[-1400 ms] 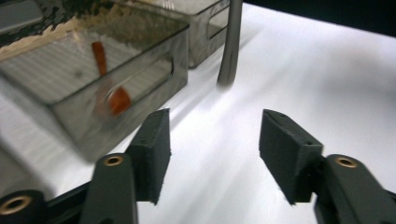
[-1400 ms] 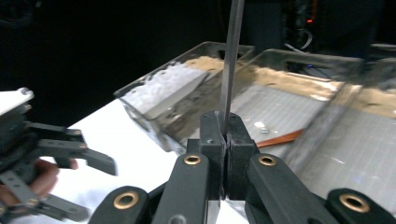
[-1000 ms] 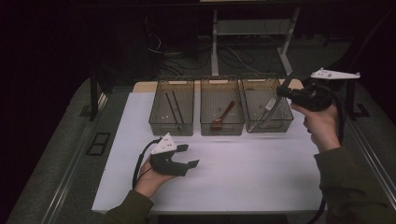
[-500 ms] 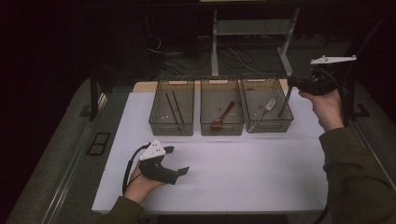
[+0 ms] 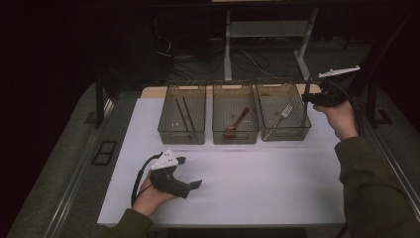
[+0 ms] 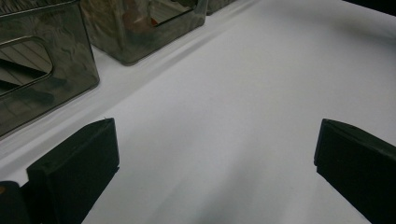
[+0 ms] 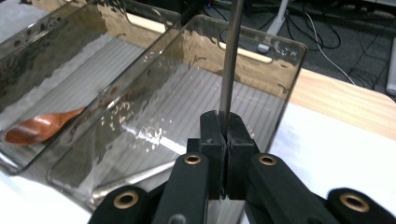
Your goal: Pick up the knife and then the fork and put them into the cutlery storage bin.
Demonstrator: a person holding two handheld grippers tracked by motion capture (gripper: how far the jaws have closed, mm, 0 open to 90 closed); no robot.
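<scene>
My right gripper point(image 5: 308, 97) point(image 7: 227, 126) hangs above the right rim of the right-hand clear bin point(image 5: 286, 134), shut on a thin grey metal rod point(image 7: 229, 56) point(image 5: 307, 87) that sticks out past the jaws. A fork point(image 5: 282, 113) lies in that bin. The middle bin point(image 5: 236, 136) holds a wooden spoon point(image 5: 236, 123) point(image 7: 42, 128), and the left bin point(image 5: 182, 135) holds two dark chopsticks point(image 5: 181, 113). My left gripper point(image 5: 190, 172) point(image 6: 215, 154) rests low over the white mat near the front left. Its jaws have just been opening and stand wide apart with nothing between them.
The three bins stand in a row at the back of the white mat point(image 5: 267, 183). A strip of wooden tabletop point(image 7: 336, 98) shows behind them. Beyond the table are a metal stand point(image 5: 228, 44) and floor cables. The person's right sleeve point(image 5: 376, 188) covers the mat's near right corner.
The left gripper's jaws have spread wider and that hand has drawn slightly toward the near edge. The right gripper has carried the rod toward the far right side of the right bin.
</scene>
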